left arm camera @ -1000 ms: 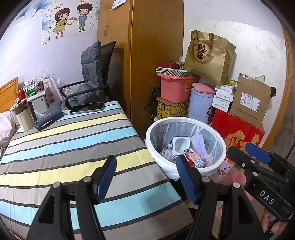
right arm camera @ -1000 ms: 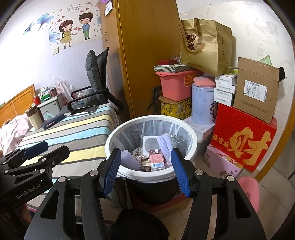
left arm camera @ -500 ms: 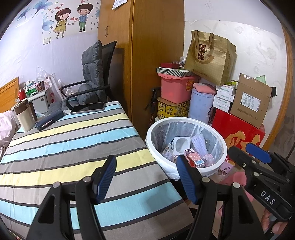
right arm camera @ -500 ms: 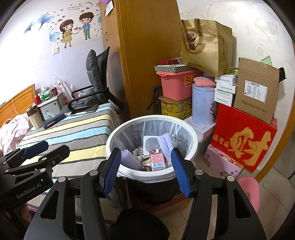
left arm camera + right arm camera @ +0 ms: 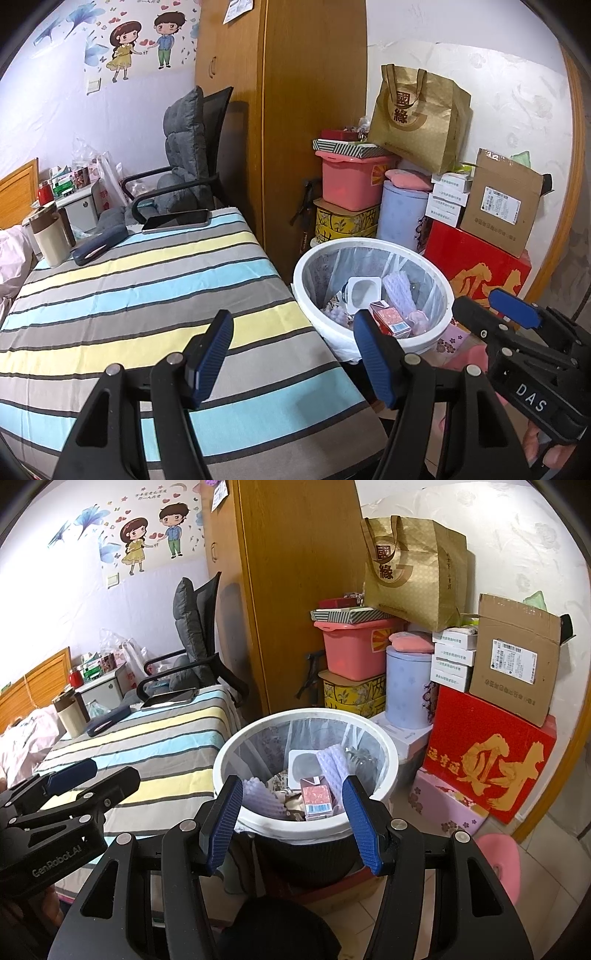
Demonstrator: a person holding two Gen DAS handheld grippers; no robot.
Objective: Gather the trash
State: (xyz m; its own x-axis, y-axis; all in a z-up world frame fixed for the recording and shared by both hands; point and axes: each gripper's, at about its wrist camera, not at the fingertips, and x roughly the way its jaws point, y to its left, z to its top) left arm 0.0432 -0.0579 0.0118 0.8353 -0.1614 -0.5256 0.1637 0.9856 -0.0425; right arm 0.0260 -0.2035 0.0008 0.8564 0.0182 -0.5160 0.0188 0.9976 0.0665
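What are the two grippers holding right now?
Nothing. The left gripper and right gripper are both open and empty, above the trash bin.

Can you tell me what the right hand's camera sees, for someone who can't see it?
The open, empty right gripper hangs over a white trash bin holding a red carton and wrappers. A striped table stands left, stacked boxes right.

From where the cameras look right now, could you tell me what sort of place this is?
Most likely a bedroom at home, used partly for storage. A wooden headboard stands at the left, a tall wooden wardrobe rises beside stacked boxes, and a cartoon couple sticker decorates the wall.
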